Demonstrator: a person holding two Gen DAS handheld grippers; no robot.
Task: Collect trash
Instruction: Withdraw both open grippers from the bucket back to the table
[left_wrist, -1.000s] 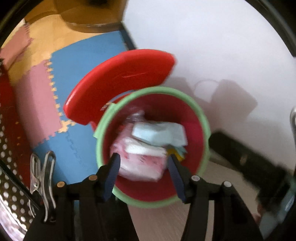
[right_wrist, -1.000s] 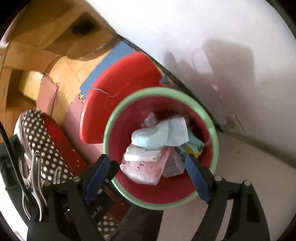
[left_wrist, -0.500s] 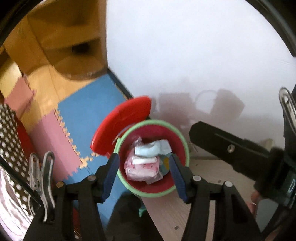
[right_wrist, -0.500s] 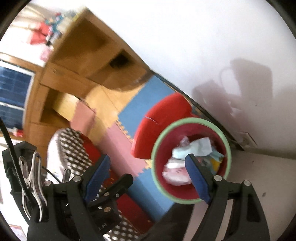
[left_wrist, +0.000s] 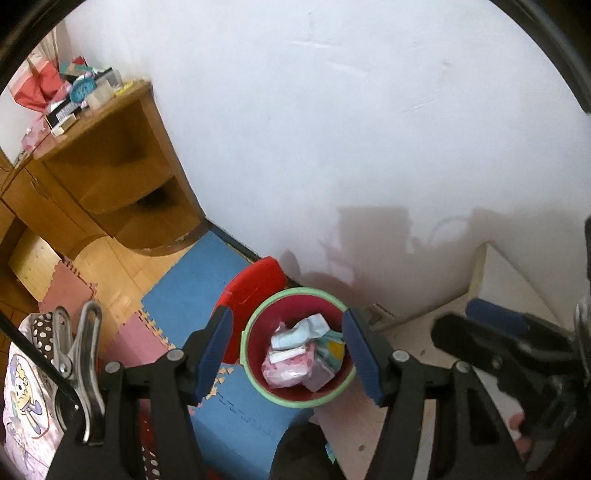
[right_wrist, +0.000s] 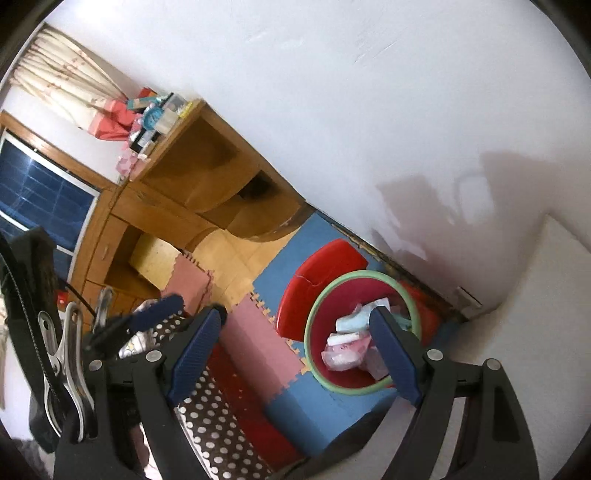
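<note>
while your left claw (left_wrist: 286, 354) is opening with nothing between its pads, your right claw (right_wrist: 295, 354) hangs spread and empty too; the trash (left_wrist: 303, 356) sits in the red bin (left_wrist: 258, 384) on the floor by the wall.

A: Any lettering legible anywhere?

B: None. The pink packet (left_wrist: 284, 371) in the bin (left_wrist: 255, 380) carries print too small and blurred to read.

A: The box on the shelf unit?

B: The dark box (left_wrist: 62, 110) on the shelf unit (left_wrist: 122, 107) shows pale marks, unreadable. The round blue clock (left_wrist: 82, 89) beside it shows no digits that can be made out.

A: And the cloth at lower left?

B: The cloth (left_wrist: 26, 398) bears a cartoon figure, no words.
</note>
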